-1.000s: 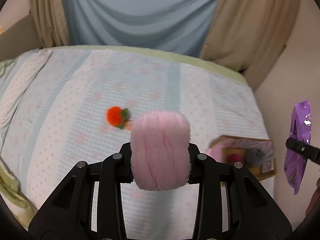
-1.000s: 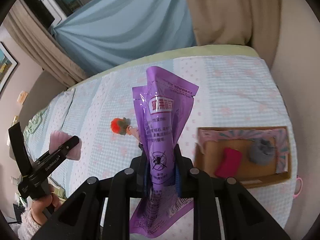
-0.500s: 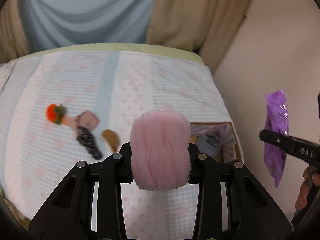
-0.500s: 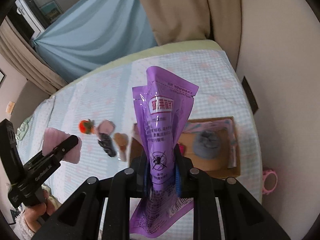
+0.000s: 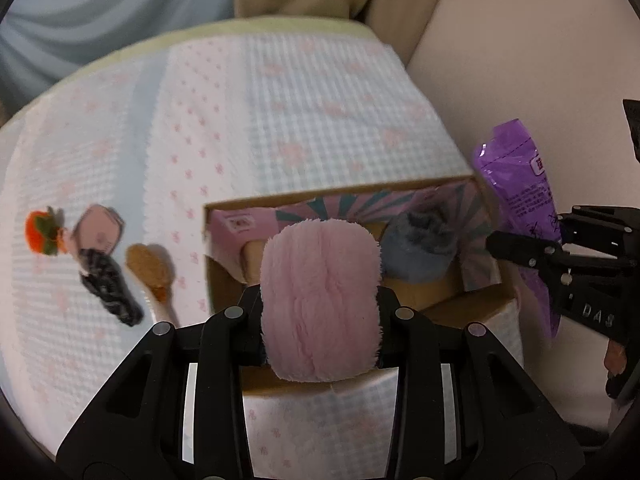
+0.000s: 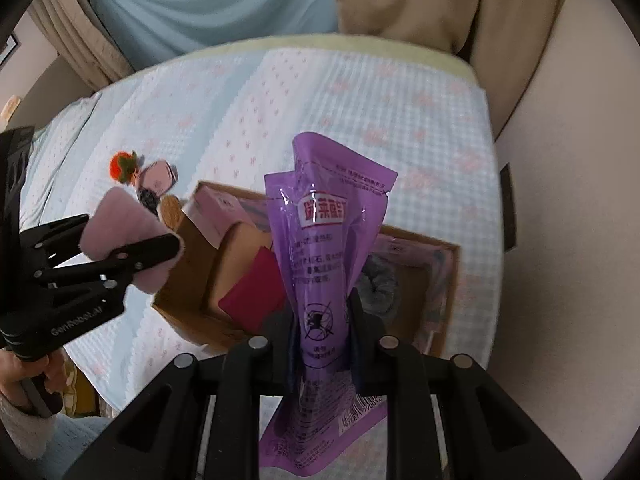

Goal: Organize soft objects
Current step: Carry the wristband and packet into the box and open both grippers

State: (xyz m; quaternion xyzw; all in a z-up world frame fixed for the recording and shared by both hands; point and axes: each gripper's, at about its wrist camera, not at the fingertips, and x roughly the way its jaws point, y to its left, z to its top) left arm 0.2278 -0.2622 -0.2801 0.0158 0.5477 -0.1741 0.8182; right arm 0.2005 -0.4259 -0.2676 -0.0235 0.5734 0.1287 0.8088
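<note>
Lying on the bed (image 5: pixel 328 92), the cardboard box (image 5: pixel 224 268) anchors everything — right tool (image 6: pixel 322 320) clamping a purple pouch (image 6: pixel 328 240) above it, left tool (image 5: pixel 320 312) gripping a pink plush pad (image 5: pixel 320 300) over its near-left side; a grey-blue pom (image 5: pixel 418 248) sits inside.

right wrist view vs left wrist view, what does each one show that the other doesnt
Only the right wrist view shows the red pad lying in the cardboard box, the barcode end of the purple packet, and the dark plate on the wall.

Only the left wrist view shows the face of the pink plush between the left gripper's fingers, and the tan brush's pale handle.

Both show the box, the grey-blue plush inside it, the orange toy, and both grippers holding their items.
</note>
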